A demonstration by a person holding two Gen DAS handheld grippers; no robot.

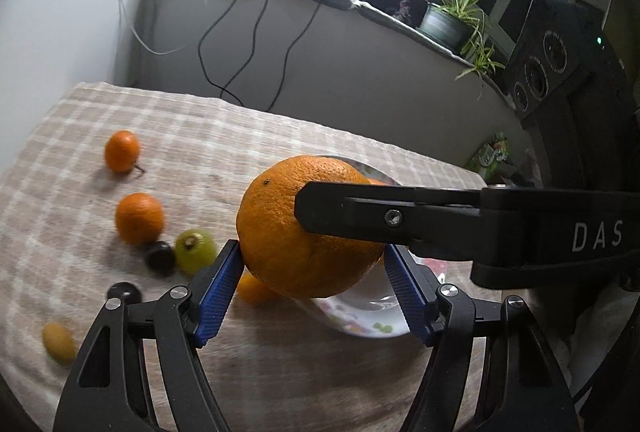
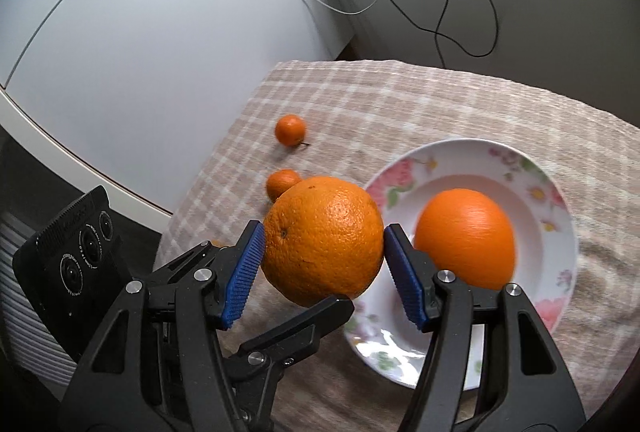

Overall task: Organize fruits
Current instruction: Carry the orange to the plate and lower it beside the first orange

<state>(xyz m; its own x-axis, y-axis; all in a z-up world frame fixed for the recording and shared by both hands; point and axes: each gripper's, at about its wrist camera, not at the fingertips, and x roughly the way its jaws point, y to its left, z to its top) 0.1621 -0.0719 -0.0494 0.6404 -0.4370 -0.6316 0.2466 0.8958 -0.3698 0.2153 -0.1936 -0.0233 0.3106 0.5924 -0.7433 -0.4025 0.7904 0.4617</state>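
Both tongs grip 1 big orange (image 2: 323, 240) | L tongs (image 1: 312, 264) + R tongs (image 2: 324, 252) | 2nd orange (image 2: 466, 238) on plate (image 2: 560, 199)

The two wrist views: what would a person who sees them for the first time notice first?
First, the big orange, held above the checked tablecloth by both grippers at once, their jaws crossing on it. Just to its right in the right wrist view, a second orange lies in the flowered plate. Small fruits lie scattered to the left in the left wrist view.
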